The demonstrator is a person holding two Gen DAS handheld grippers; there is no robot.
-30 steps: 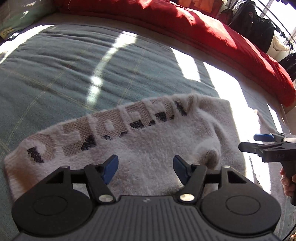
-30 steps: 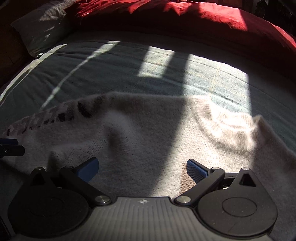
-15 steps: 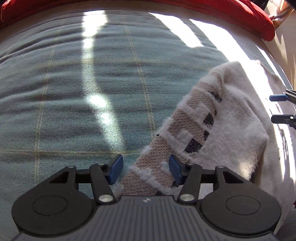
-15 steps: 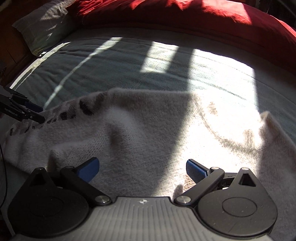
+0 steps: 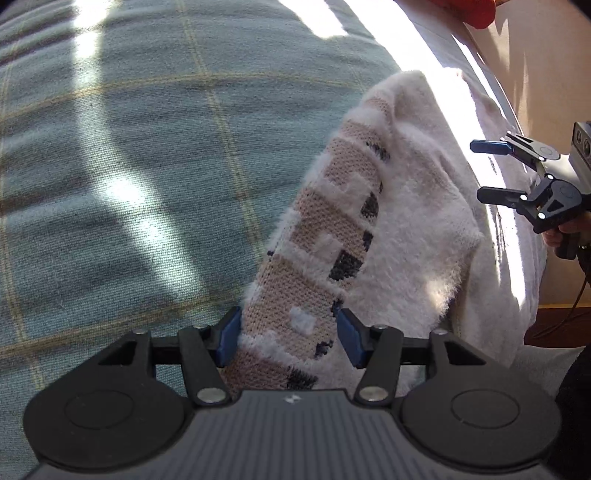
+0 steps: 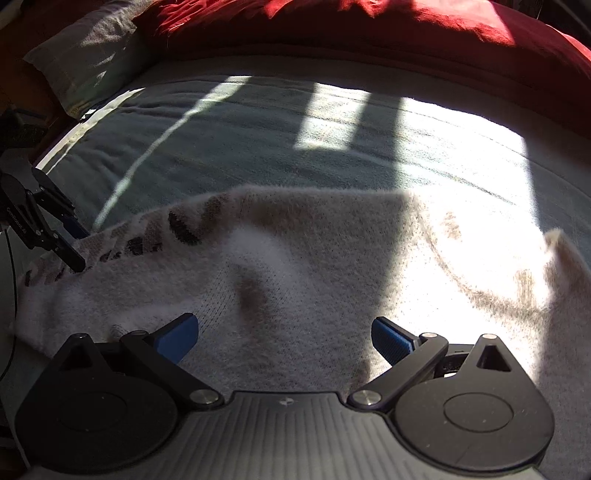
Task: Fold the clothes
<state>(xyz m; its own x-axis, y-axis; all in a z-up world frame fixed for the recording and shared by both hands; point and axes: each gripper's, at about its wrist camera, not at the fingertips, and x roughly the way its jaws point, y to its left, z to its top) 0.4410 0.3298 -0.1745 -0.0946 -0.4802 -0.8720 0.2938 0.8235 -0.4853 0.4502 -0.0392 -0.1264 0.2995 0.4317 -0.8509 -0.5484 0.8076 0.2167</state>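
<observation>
One fuzzy white knit sweater (image 5: 413,236), its beige band (image 5: 314,266) patterned with dark blocks, lies on the near part of a grey-green checked bedspread (image 5: 129,166). The left gripper (image 5: 288,334) has its two blue-padded fingers apart around the band's near end. The right gripper (image 6: 284,334) stands wide apart over the sweater's body. One rumpled red duvet (image 6: 369,33) lies far behind.

Teal checked bed cover (image 6: 229,147); white sweater (image 6: 314,280), red duvet (image 6: 369,33) atop.
</observation>
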